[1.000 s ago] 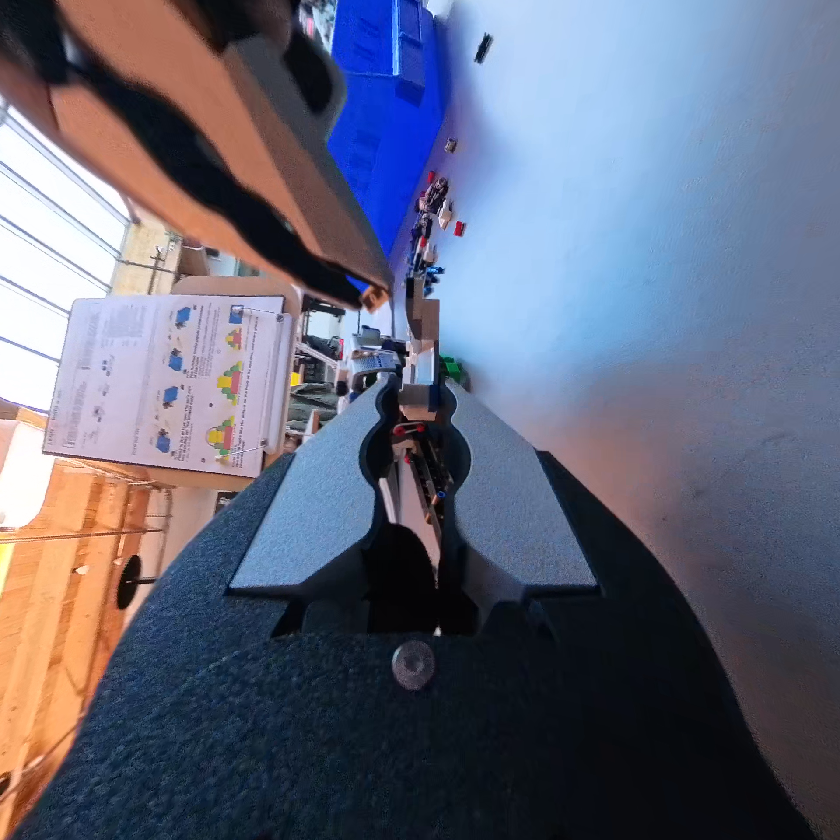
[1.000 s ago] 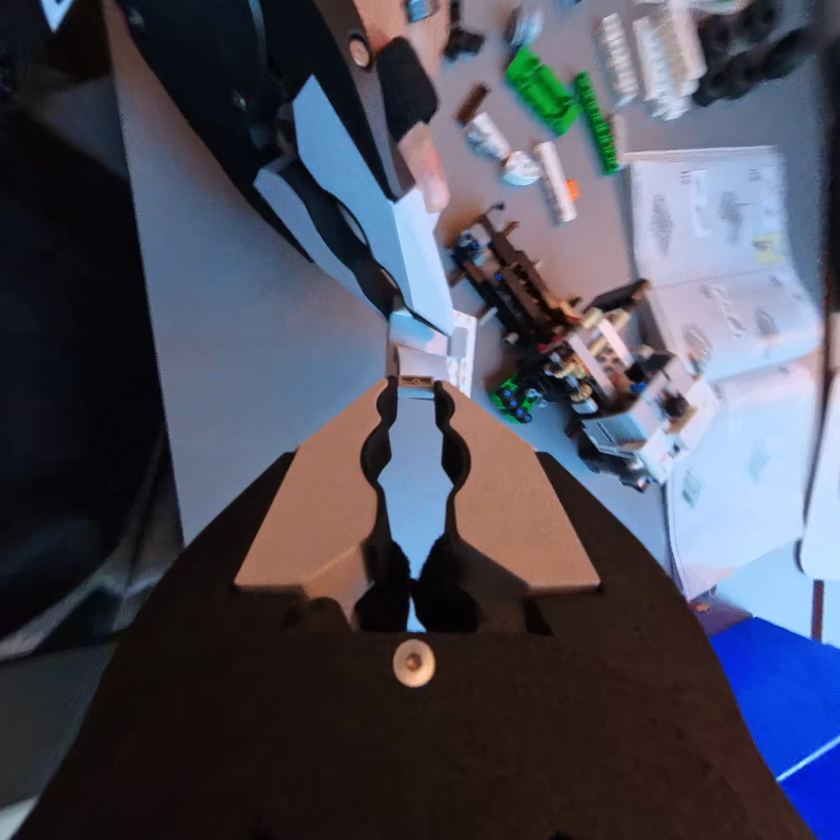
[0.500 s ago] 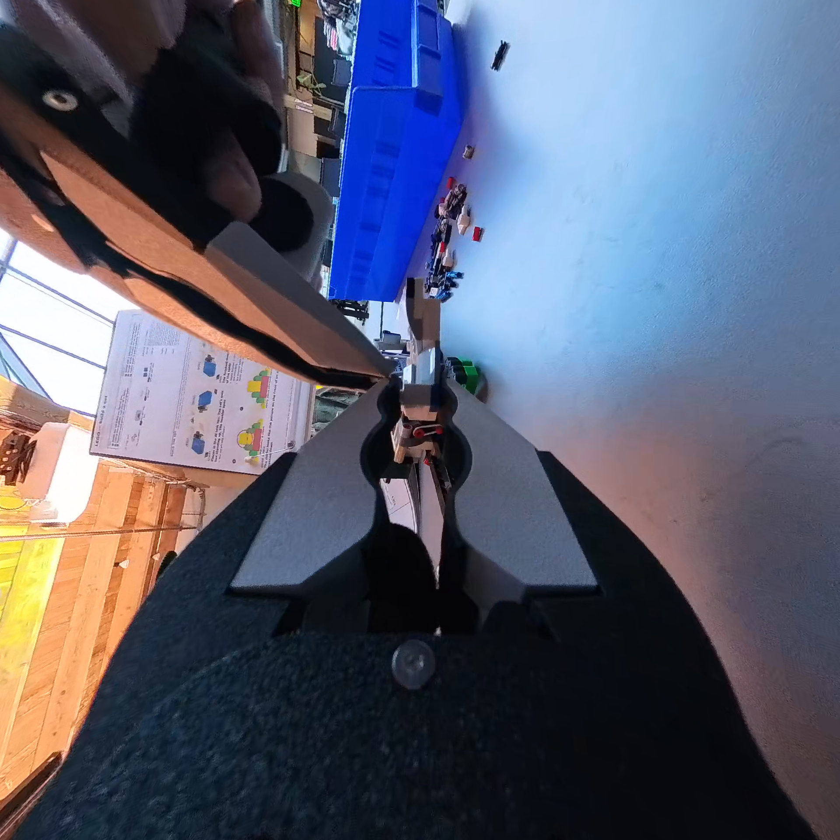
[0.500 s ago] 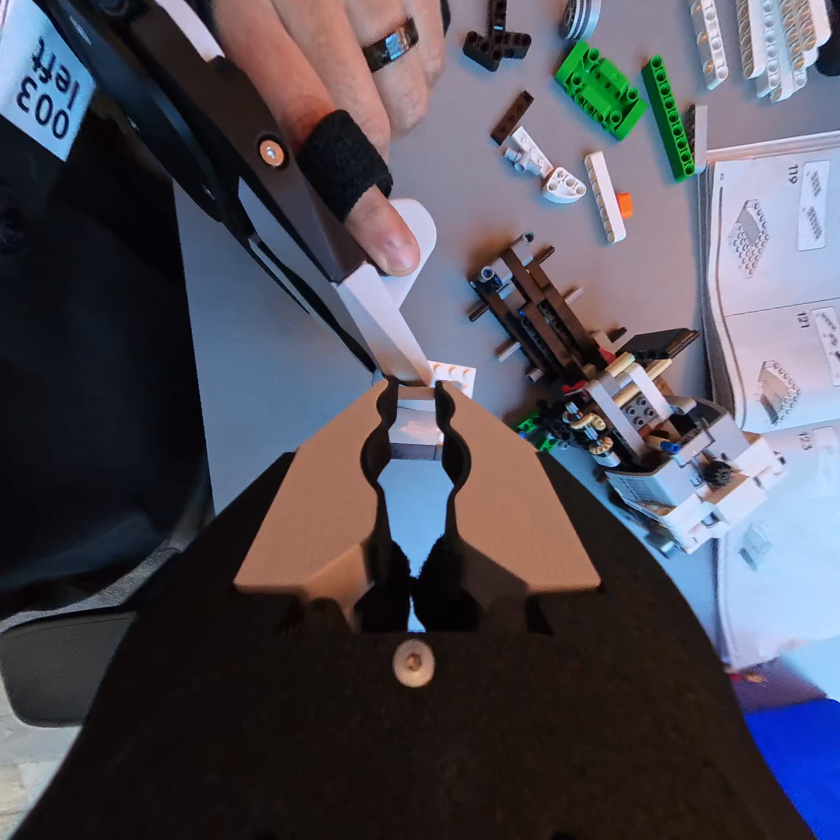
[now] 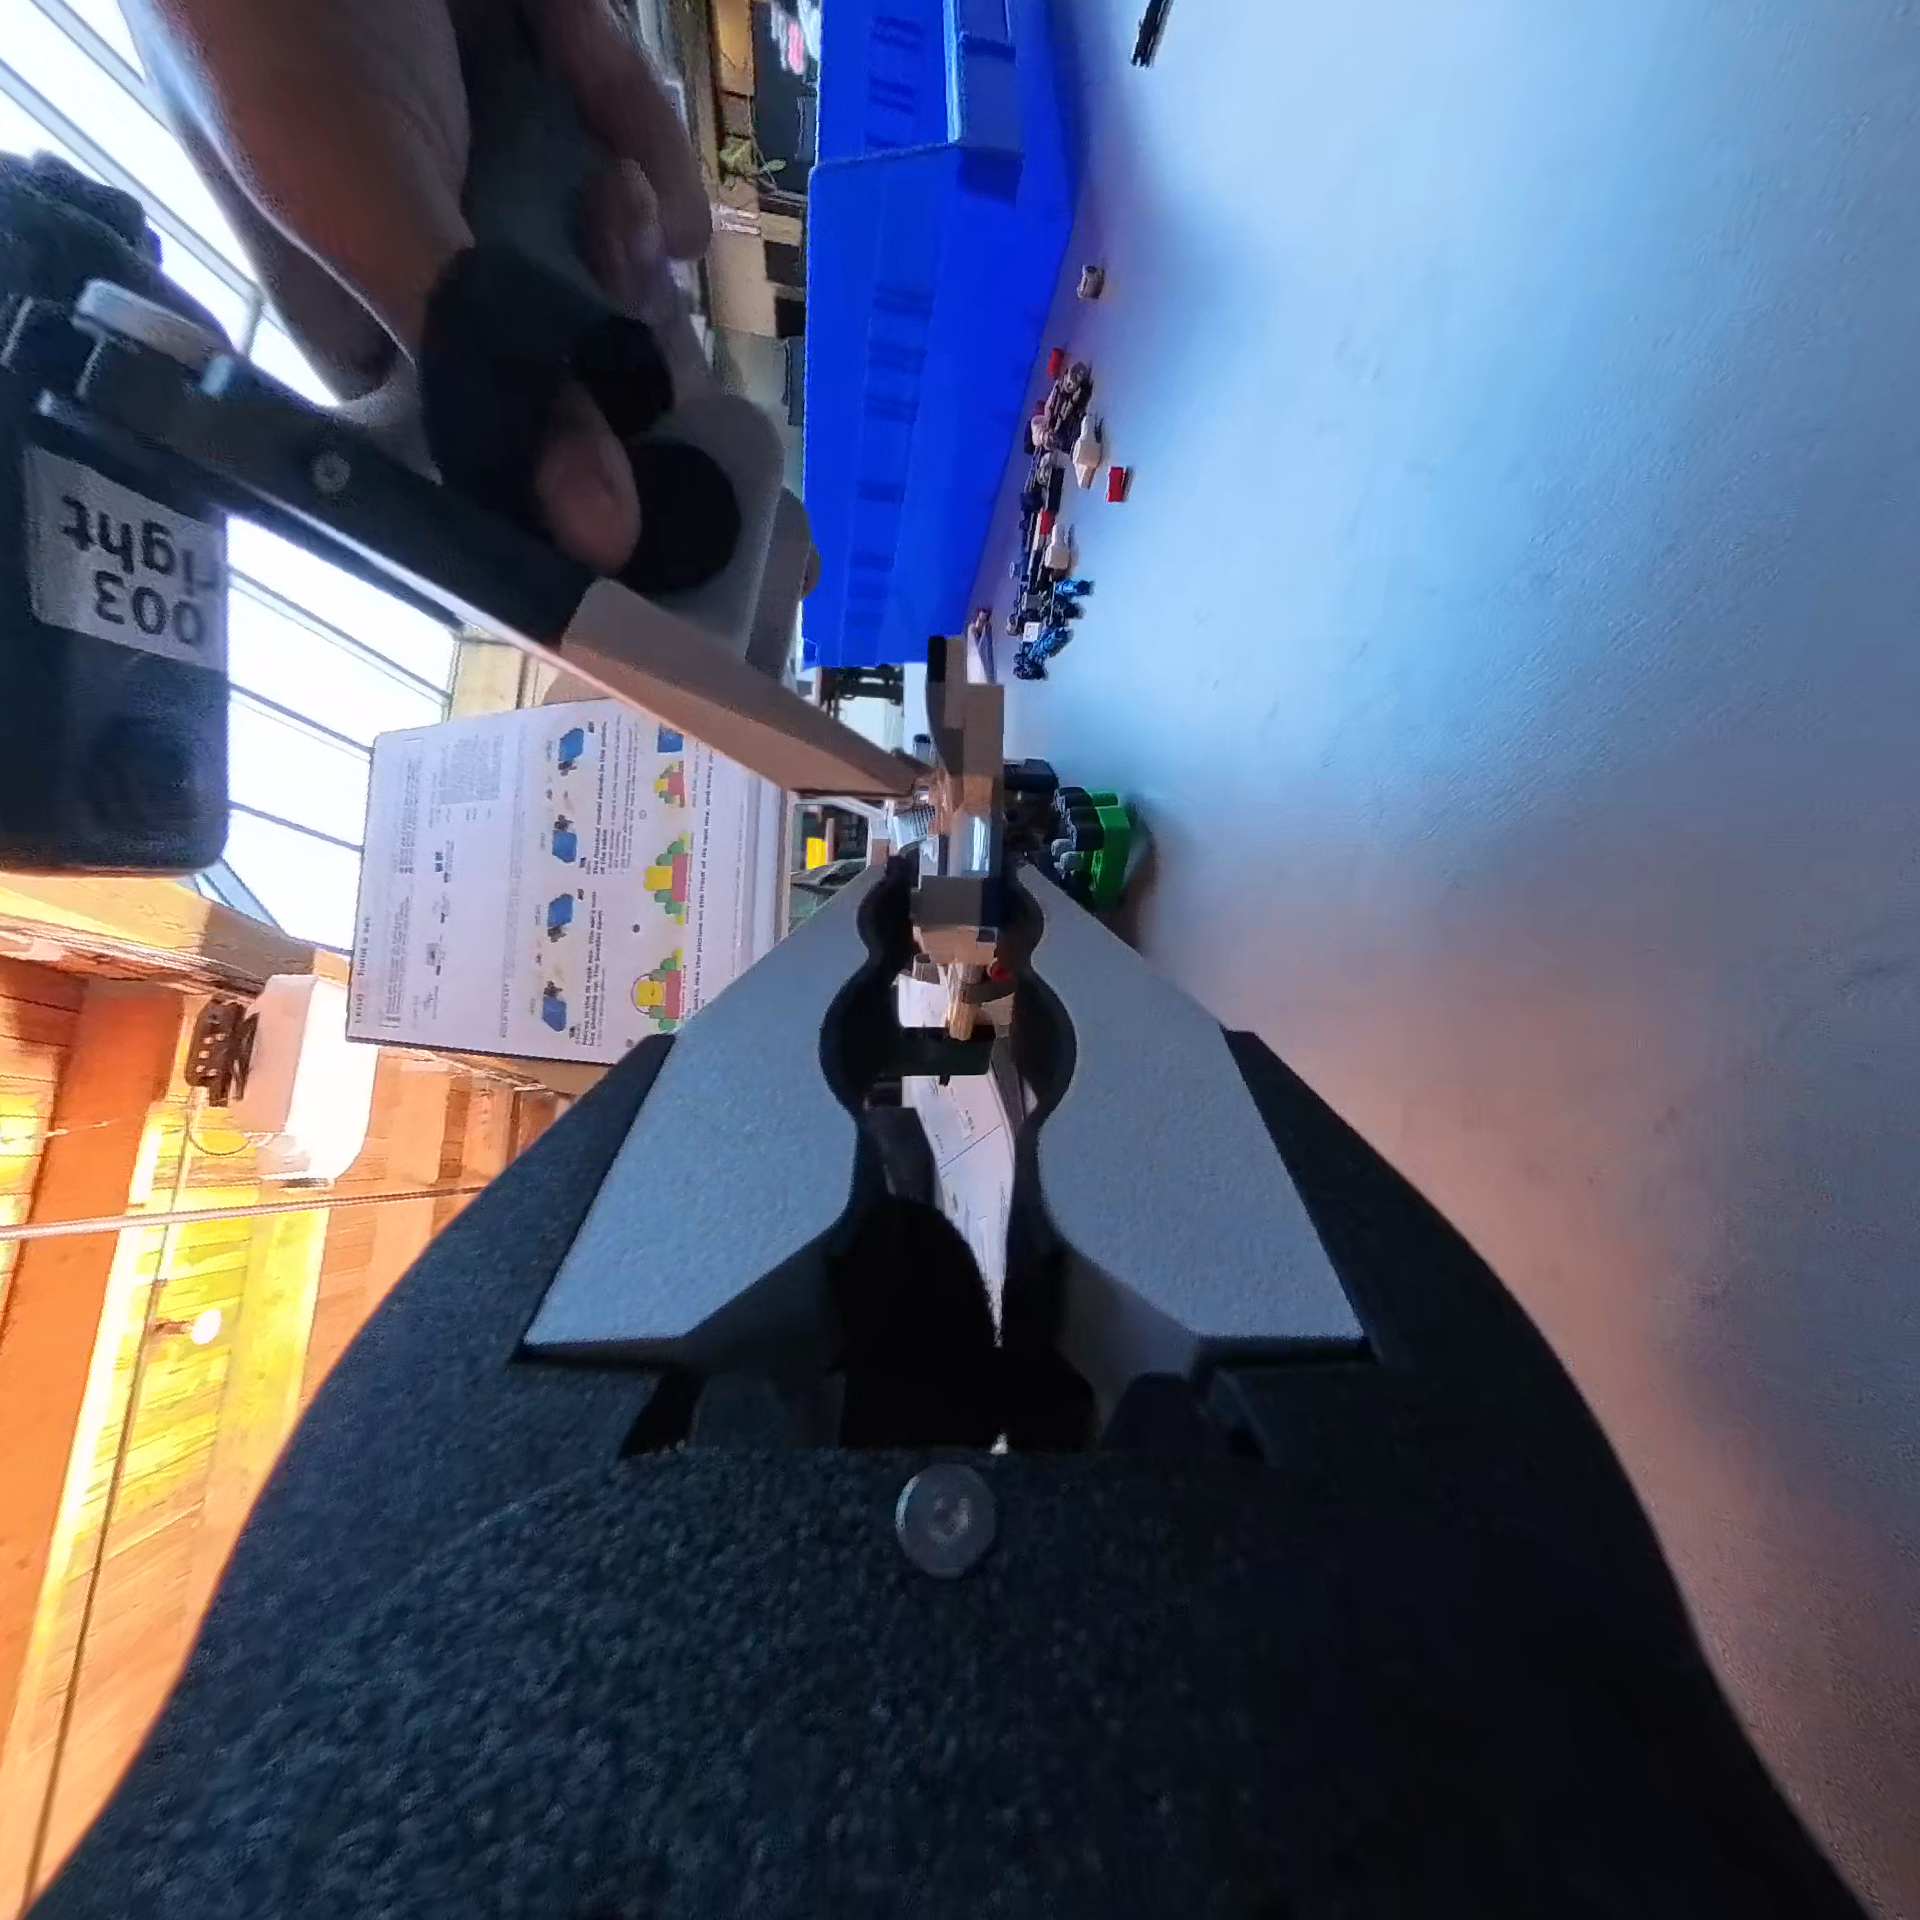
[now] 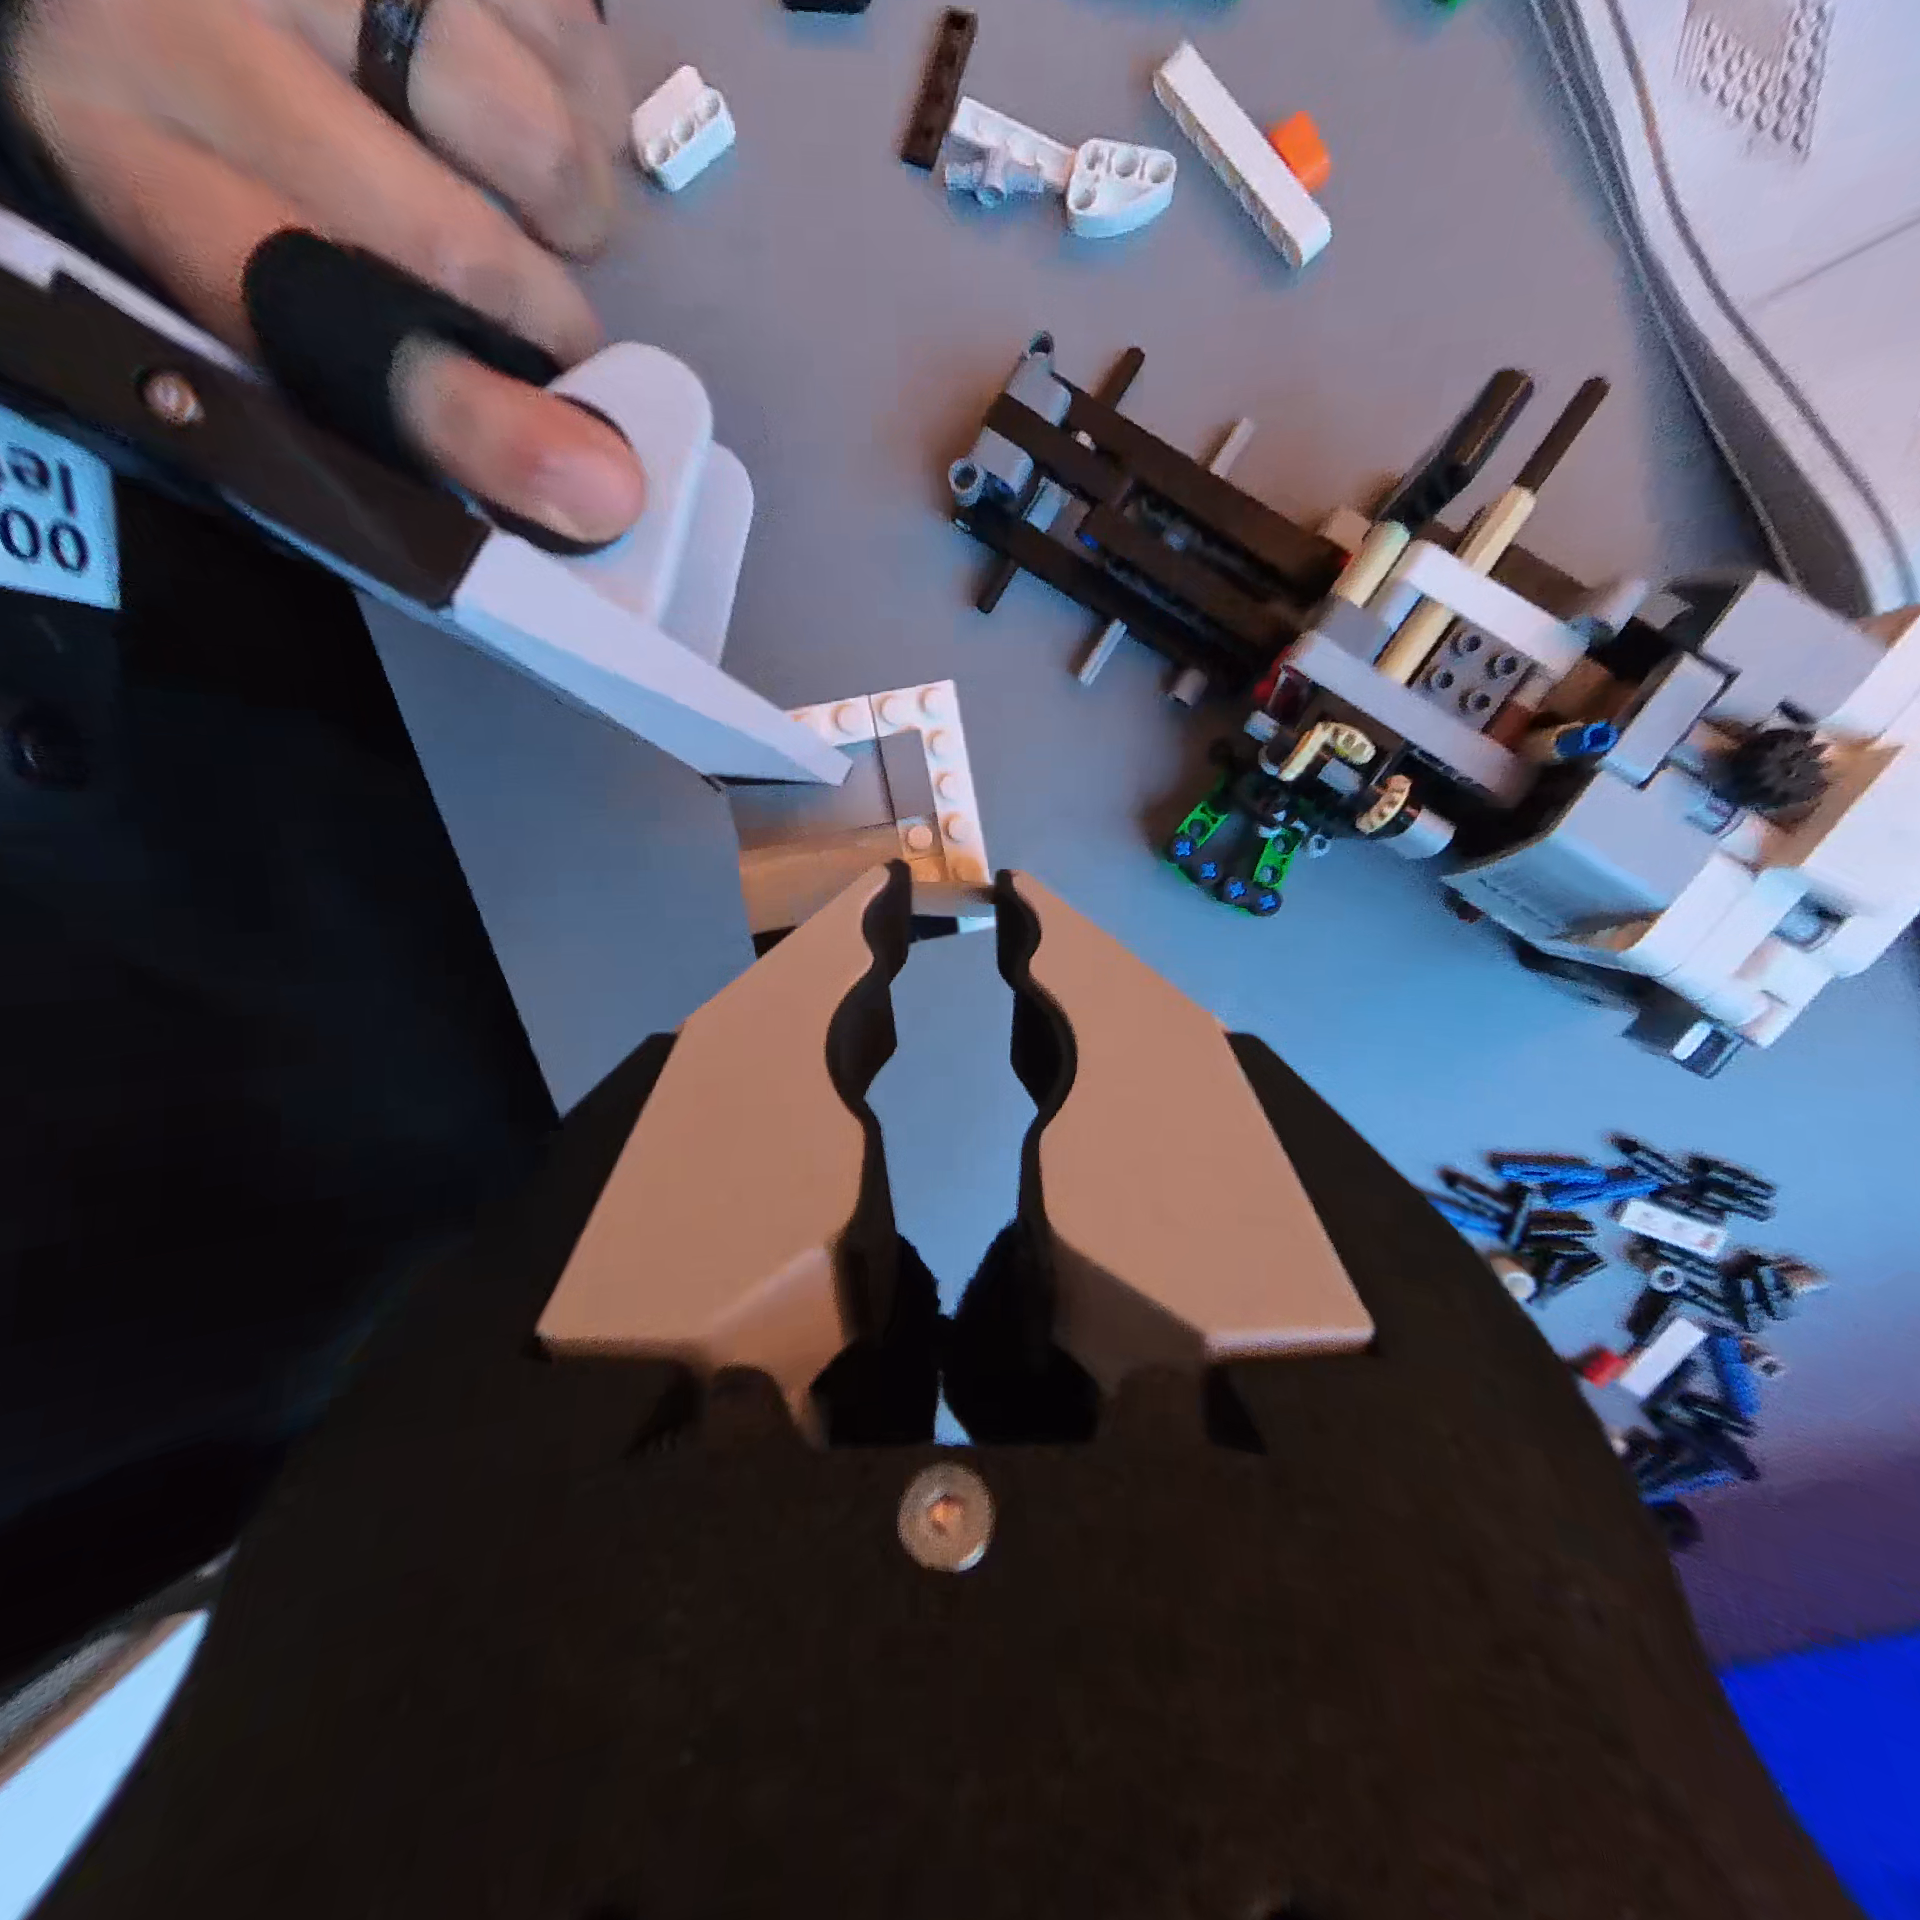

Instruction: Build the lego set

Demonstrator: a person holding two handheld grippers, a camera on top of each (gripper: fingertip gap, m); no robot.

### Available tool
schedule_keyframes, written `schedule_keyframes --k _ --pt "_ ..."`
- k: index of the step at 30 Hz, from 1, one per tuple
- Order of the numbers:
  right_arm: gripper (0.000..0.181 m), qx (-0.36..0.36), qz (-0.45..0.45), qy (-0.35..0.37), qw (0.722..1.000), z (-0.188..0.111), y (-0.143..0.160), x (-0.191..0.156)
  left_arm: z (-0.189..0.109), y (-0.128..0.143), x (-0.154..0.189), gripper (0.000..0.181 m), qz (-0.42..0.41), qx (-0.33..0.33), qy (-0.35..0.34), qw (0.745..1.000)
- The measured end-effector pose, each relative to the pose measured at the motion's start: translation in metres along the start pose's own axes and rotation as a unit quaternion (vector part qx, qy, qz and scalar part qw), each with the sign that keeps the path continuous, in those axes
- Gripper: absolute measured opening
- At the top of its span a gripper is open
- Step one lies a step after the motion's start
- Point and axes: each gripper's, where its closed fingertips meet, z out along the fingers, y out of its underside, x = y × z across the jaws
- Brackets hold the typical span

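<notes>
A white lego plate assembly (image 6: 914, 790) is gripped at one edge between the tips of the right gripper (image 6: 943, 883), just above the grey table (image 6: 831, 343). The left gripper (image 5: 951, 914) is clamped on the same assembly from the other side. Beyond the assembly, to its right, a partly built lego vehicle (image 6: 1538, 707) is seen lying on the table, with loose white beams (image 6: 1242, 166) farther off and a pile of blue and black pins (image 6: 1621, 1278) nearer the camera.
</notes>
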Motion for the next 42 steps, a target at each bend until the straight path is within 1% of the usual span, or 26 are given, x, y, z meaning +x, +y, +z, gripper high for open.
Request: schedule_keyframes --k 1,3,4,8,13,15,20,22,25,28,31,35,38,42 --pt "0.015 0.002 0.011 -0.004 1.000 0.000 -0.001 0.000 0.000 0.000 0.000 0.013 0.002 -0.002 -0.001 1.000" --pt "0.015 0.004 0.016 -0.012 1.000 0.000 -0.003 -0.002 0.000 0.000 -0.001 0.013 0.000 -0.003 -0.003 1.000" --pt "0.015 0.007 0.004 -0.016 1.000 -0.001 -0.004 -0.005 0.000 0.000 -0.002 0.013 -0.001 -0.004 -0.004 1.000" --pt "0.015 -0.006 -0.034 0.007 0.999 0.001 -0.006 -0.009 0.000 0.001 -0.002 0.013 -0.004 -0.006 -0.002 1.000" --pt "0.016 -0.007 -0.040 0.014 0.999 0.003 -0.009 -0.009 0.000 0.000 -0.002 0.013 -0.006 -0.006 -0.003 1.000" --pt "0.018 0.008 -0.034 0.008 0.999 0.001 -0.011 -0.009 0.000 0.001 -0.004 0.013 -0.012 -0.005 -0.005 1.000" --pt "0.021 0.054 -0.030 -0.036 0.997 -0.006 -0.018 -0.018 -0.001 0.000 -0.006 0.013 -0.020 0.000 -0.006 1.000" --pt "0.023 0.067 -0.034 -0.033 0.997 -0.010 -0.019 -0.016 -0.001 -0.001 -0.006 0.013 -0.017 0.000 -0.007 1.000" --pt "0.023 0.104 -0.074 -0.035 0.991 -0.022 -0.022 -0.018 -0.002 -0.001 -0.007 0.013 -0.019 0.002 -0.008 1.000" --pt "0.029 0.119 -0.147 -0.036 0.981 -0.024 -0.016 -0.025 -0.003 -0.002 -0.008 0.013 -0.018 0.010 -0.009 1.000" --pt "0.027 0.151 -0.185 -0.065 0.969 -0.024 -0.015 -0.033 -0.008 -0.007 -0.012 0.013 -0.011 0.030 -0.015 0.999" --pt "0.021 0.161 -0.246 -0.078 0.953 -0.019 -0.010 -0.040 -0.017 -0.019 -0.018 0.013 -0.034 0.074 -0.013 0.997" --pt "0.016 0.171 -0.250 -0.128 0.944 -0.020 -0.010 -0.051 -0.020 -0.023 -0.020 0.013 -0.034 0.088 -0.018 0.995" --pt "0.014 0.163 -0.239 -0.151 0.945 -0.020 -0.006 -0.050 -0.021 -0.022 -0.019 0.013 -0.025 0.088 -0.021 0.996"
